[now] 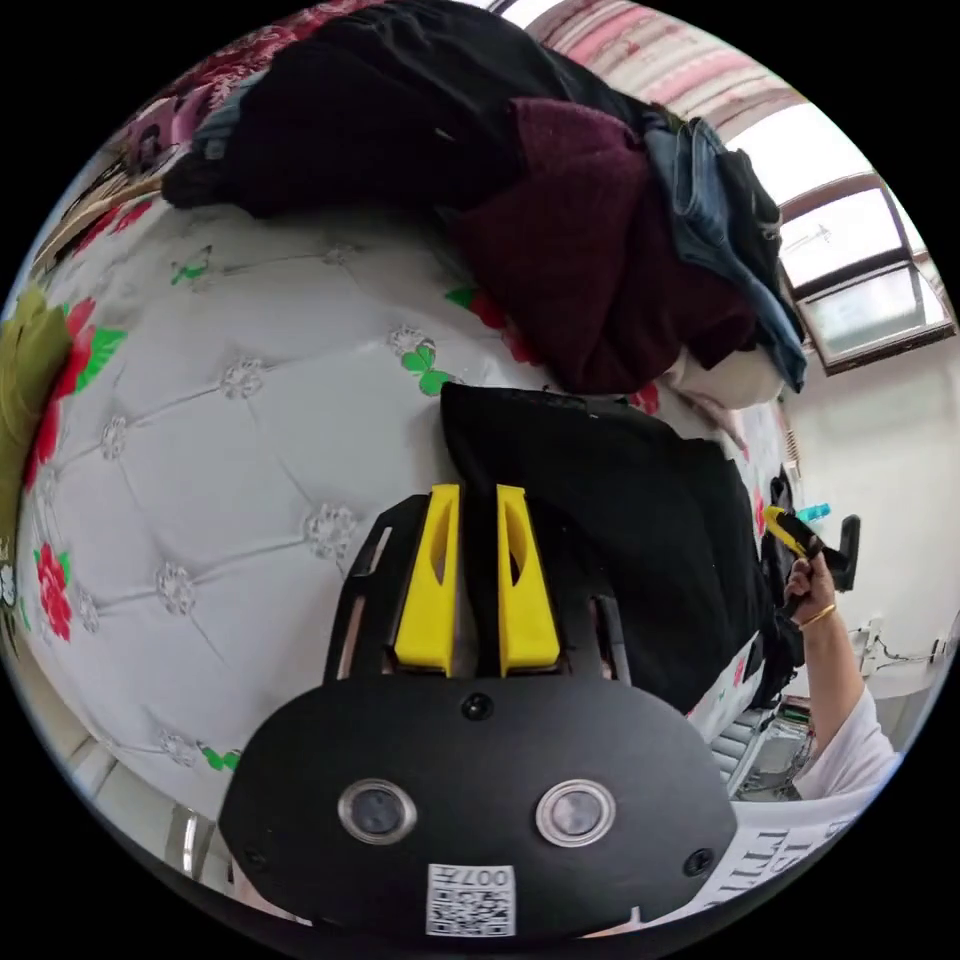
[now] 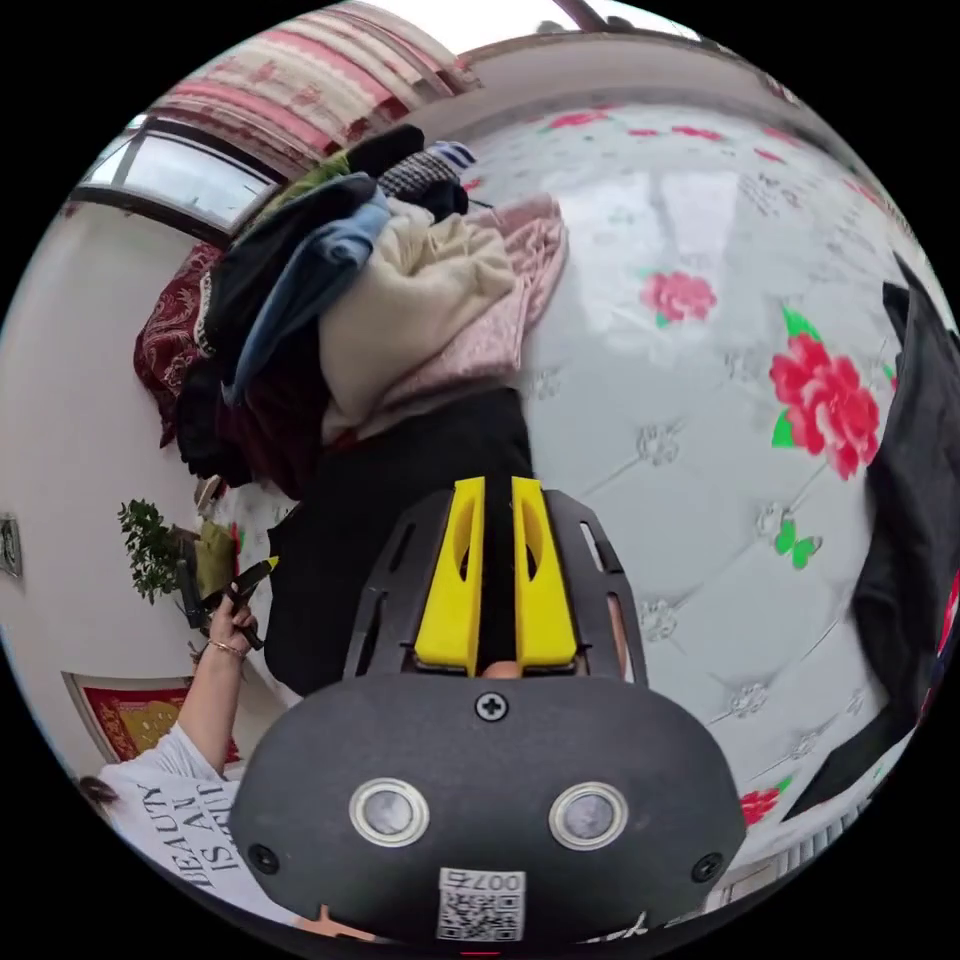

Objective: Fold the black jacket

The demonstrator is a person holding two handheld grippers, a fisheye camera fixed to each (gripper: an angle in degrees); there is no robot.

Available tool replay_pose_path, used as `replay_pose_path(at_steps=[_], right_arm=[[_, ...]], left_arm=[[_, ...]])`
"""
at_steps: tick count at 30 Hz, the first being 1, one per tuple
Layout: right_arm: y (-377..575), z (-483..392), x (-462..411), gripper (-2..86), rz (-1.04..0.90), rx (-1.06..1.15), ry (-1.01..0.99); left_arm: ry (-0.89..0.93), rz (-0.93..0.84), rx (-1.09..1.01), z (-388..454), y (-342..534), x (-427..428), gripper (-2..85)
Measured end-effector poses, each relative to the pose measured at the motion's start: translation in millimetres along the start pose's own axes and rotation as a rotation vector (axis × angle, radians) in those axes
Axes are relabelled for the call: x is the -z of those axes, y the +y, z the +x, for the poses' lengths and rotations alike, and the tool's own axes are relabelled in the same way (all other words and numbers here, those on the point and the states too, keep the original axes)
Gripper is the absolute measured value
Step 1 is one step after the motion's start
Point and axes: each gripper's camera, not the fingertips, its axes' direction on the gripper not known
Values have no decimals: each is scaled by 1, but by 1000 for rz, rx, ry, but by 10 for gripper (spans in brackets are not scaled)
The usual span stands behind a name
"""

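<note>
The black jacket (image 1: 620,540) lies as a flat dark panel on the white flowered bedspread (image 1: 250,450). In the left gripper view, my left gripper (image 1: 478,492) has its yellow jaws close together with a fold of the jacket's edge between them. The right gripper (image 1: 790,530) shows at the jacket's far end, held in a hand. In the right gripper view, the right gripper (image 2: 498,485) is shut on the opposite edge of the jacket (image 2: 380,520). The left gripper (image 2: 250,578) appears small beyond it, also in a hand.
A tall pile of clothes (image 1: 560,220) sits on the bed just past the jacket, seen from the other side as cream, pink and blue garments (image 2: 400,300). Another black garment (image 2: 910,500) lies further along the bedspread (image 2: 680,480). A window (image 1: 860,280) lies behind.
</note>
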Motion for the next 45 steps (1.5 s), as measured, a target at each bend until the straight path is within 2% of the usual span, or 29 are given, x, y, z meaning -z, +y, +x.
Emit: replay_pose_path(at_steps=[6, 9, 12, 19, 23, 25, 28, 31, 33, 34, 36, 37, 39, 42, 45], right_arm=[[141, 49, 54, 78, 154, -146, -137], [206, 83, 73, 95, 163, -297, -175], [232, 103, 66, 108, 72, -388, -265], [211, 84, 18, 108, 4, -396, -399], [219, 67, 5, 77, 57, -437, -480], [220, 53, 12, 66, 83, -421, -471], [208, 1, 34, 47, 114, -267, -424], [188, -93, 61, 32, 116, 40, -329], [179, -190, 75, 26, 97, 341, -246], [179, -216, 76, 26, 90, 423, -226], [192, -326, 65, 29, 30, 758, -168], [198, -351, 59, 30, 7, 833, -165], [234, -439, 22, 36, -84, 1113, -149], [286, -510, -51, 45, -217, 1311, -131], [317, -531, -145, 59, -429, 1292, -130]], left_arm=[[-31, 149, 36, -9, 112, 70, 60], [-5, 117, 12, 21, 159, 86, 59], [38, 56, -108, 86, 181, 80, 61], [179, -60, -437, 244, 155, 0, 73], [0, -238, -526, 278, 148, -83, 62], [21, -212, -528, 276, 144, -80, 60], [53, -236, -456, 267, 132, -60, 57], [65, -186, -399, 250, 129, -17, 54], [97, -140, -355, 231, 133, 14, 52], [121, -109, -323, 216, 138, 35, 52], [130, -72, -255, 187, 146, 64, 53], [131, -49, -203, 167, 152, 83, 53], [127, -23, -114, 135, 163, 109, 53], [132, 39, 37, 83, 186, 151, 58], [113, 64, 155, 46, 203, 182, 61]])
